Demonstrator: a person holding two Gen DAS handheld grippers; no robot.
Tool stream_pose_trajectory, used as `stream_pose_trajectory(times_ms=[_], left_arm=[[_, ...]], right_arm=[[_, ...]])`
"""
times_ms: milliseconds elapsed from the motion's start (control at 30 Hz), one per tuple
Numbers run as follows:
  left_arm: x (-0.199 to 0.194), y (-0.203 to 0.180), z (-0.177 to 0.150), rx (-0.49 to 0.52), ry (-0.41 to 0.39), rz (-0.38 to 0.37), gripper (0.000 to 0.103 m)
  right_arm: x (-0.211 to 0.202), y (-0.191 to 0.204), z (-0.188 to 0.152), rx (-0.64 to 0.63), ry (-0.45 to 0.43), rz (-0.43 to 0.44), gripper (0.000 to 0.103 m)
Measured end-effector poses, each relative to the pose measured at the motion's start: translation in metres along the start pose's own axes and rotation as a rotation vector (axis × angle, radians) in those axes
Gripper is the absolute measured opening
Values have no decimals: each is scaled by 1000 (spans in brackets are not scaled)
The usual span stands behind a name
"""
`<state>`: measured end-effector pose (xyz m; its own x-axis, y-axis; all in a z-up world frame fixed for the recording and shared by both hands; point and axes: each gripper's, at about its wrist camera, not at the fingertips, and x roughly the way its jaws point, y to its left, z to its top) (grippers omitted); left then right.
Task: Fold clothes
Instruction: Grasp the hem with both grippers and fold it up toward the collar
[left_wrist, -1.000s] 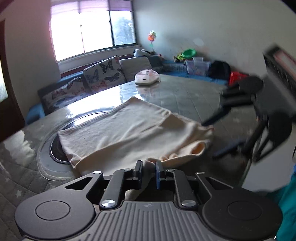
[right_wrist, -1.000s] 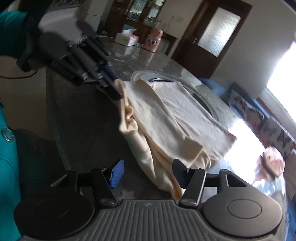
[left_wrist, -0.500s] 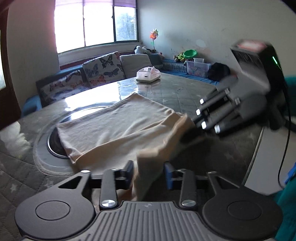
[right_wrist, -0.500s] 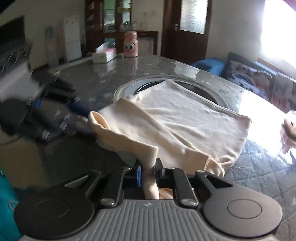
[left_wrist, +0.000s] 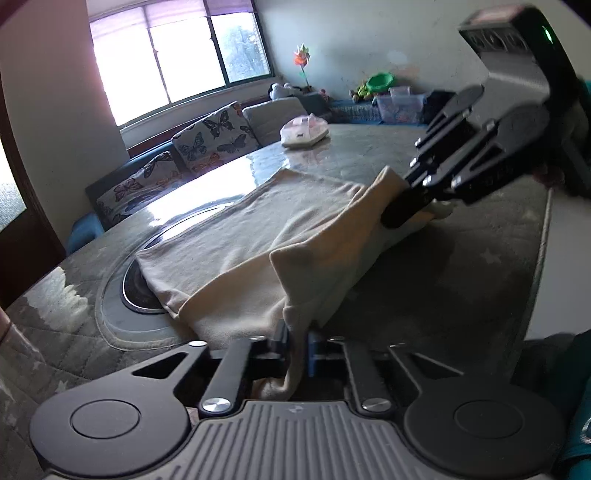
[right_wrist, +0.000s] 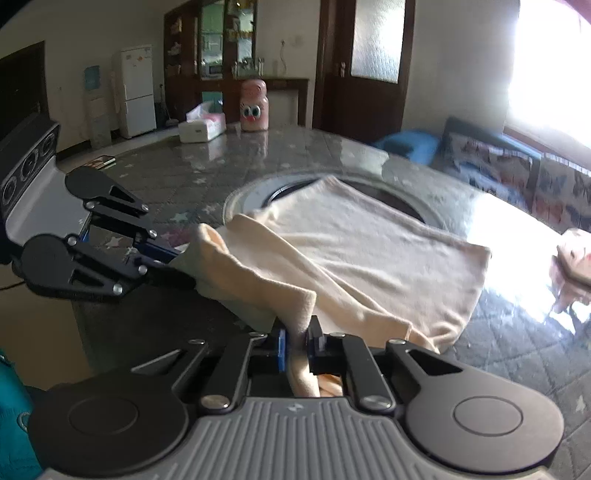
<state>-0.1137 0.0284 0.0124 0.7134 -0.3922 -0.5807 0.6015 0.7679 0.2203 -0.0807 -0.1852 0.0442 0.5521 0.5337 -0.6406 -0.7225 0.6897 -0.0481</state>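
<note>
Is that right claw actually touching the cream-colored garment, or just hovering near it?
Touching. In the right wrist view the right claw is shut on a fold of the cream garment, with the cloth pinched between its blue pads.

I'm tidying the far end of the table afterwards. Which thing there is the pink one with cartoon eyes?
The pink jar, upright beside the white tissue box, which is low, boxy and eyeless.

No text, label, brand or number can be read anywhere in either view; any markings present are too blurred.
</note>
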Motion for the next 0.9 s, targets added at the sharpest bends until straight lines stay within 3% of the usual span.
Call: stream_pose_trajectory(times_ms=[267,633,900], left_arm=[[-34,-4,10,-34,-43,-55,5],[-111,-33,10,-59,-31,-199,5],[-84,-7,32,-45,-51,-142,5]], right_arm=[[-36,9,3,-44,-55,16,8],[-115,38,-1,-52,30,176,8],[-96,11,25,-30,38,152,8]])
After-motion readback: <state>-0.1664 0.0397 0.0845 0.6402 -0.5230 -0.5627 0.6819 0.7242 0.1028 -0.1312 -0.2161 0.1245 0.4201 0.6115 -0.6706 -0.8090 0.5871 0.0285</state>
